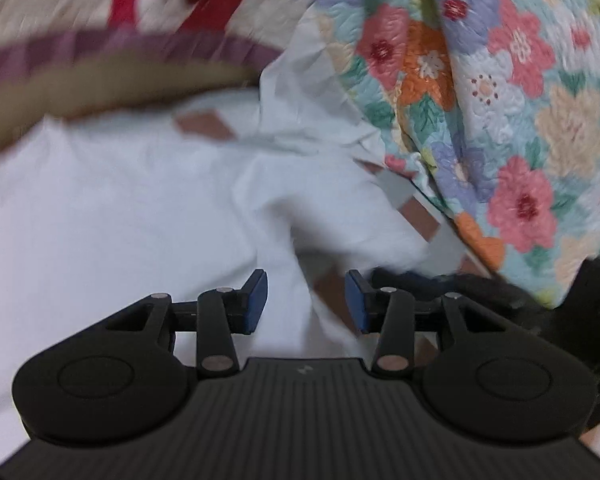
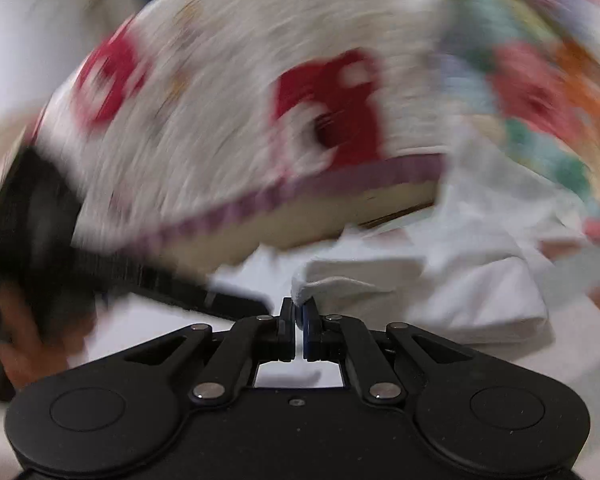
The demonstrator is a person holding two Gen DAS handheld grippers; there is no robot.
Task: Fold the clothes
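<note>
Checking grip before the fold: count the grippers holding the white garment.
1. The right gripper is shut on the white garment; the left gripper hangs open above it.

Left gripper [image 1: 307, 302] has its blue-padded jaws spread apart, holding nothing. Right gripper [image 2: 299, 316] has its jaws pinched together on white cloth [image 2: 420, 284].

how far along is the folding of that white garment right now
Early to midway, as far as the blurred views show. Done: part of the white garment looks doubled over. In hand: the right gripper is shut on a garment edge; the left gripper is open above the cloth, holding nothing. Left: the cloth is rumpled beside the floral quilt, so more folds and smoothing remain.
</note>
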